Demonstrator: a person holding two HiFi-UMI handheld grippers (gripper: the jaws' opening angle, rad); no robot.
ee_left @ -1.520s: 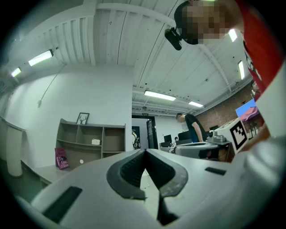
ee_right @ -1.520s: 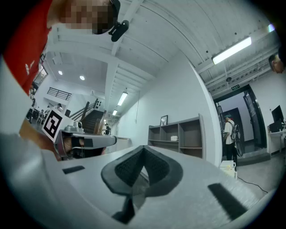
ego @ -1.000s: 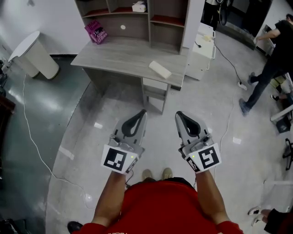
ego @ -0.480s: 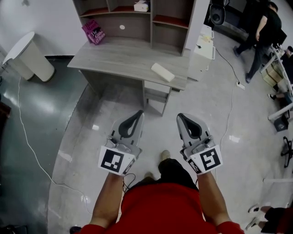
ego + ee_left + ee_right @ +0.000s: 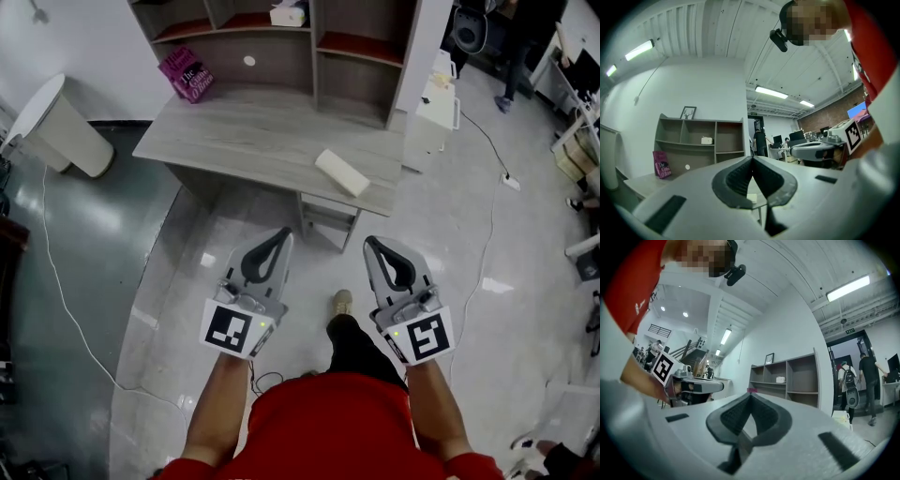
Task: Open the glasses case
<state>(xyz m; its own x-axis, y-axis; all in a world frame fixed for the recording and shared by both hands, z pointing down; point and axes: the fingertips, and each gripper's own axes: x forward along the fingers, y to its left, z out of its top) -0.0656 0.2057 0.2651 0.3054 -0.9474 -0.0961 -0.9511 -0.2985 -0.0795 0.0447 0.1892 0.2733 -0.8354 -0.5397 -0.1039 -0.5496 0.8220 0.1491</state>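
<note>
The glasses case (image 5: 342,172) is a cream oblong lying closed near the right front edge of the grey desk (image 5: 246,142). In the head view both grippers are held side by side over the floor, short of the desk and apart from the case. My left gripper (image 5: 285,233) points at the desk's front, its jaws shut with nothing between them. My right gripper (image 5: 369,242) is also shut and empty. The left gripper view shows its own closed tips (image 5: 752,158) with the shelf unit beyond. The right gripper view shows closed tips (image 5: 750,394) and the left gripper (image 5: 693,386) beside them.
A shelf unit (image 5: 309,47) stands on the desk's back, with a pink book (image 5: 186,74) leaning at its left and a white box (image 5: 287,14) on a shelf. A white cabinet (image 5: 437,101) is right of the desk, a white bin (image 5: 58,122) to the left, and a cable (image 5: 66,300) crosses the floor.
Both grippers and the person have moved forward toward the desk, which now sits closer and lower in the head view. The jaws stay shut. A person at the back right has walked away.
</note>
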